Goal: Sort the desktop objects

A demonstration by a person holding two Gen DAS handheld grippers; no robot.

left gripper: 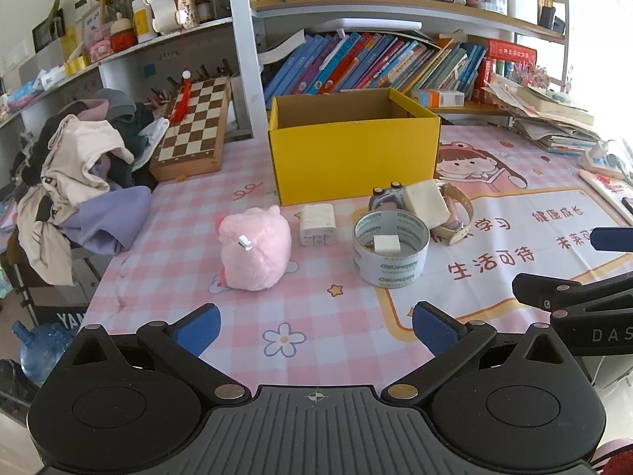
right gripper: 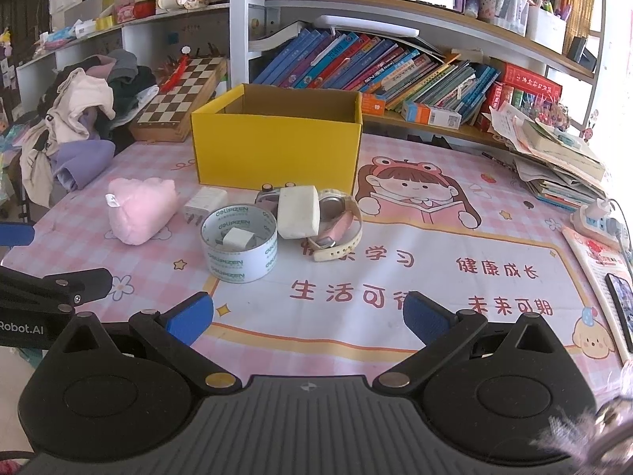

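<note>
A small group of desktop things is seen ahead of both pairs of jaws, none of it between them. A roll of tape (left gripper: 391, 248) stands flat on the mat, ahead and slightly right of the left gripper (left gripper: 315, 330) and ahead and left of the right gripper (right gripper: 307, 316); a small white block (left gripper: 386, 244) lies inside its ring. A white charger (left gripper: 317, 224) lies just left of the roll, and a pink plush toy (left gripper: 255, 247) sits further left, ahead and left of the left jaws. Behind the roll, a pale bar of soap (right gripper: 298, 211) is propped on a watch with a cream strap (right gripper: 341, 244) and a second watch (right gripper: 267, 193), of which only part is seen. Beyond the group a yellow box (right gripper: 277, 150) stands open at the top, nearly straight ahead of both grippers.

Both pairs of jaws are spread wide and nothing is held in them; only the pink checked mat (left gripper: 170, 237) is seen between the blue pads (left gripper: 198, 326). The right gripper's arm shows at the right edge of the left view, beside the left gripper.

Further out, a chessboard (left gripper: 194, 126) leans left of the box, a heap of clothes (left gripper: 75, 170) lies at the far left, and shelves of books (right gripper: 376, 67) are ranged behind.
</note>
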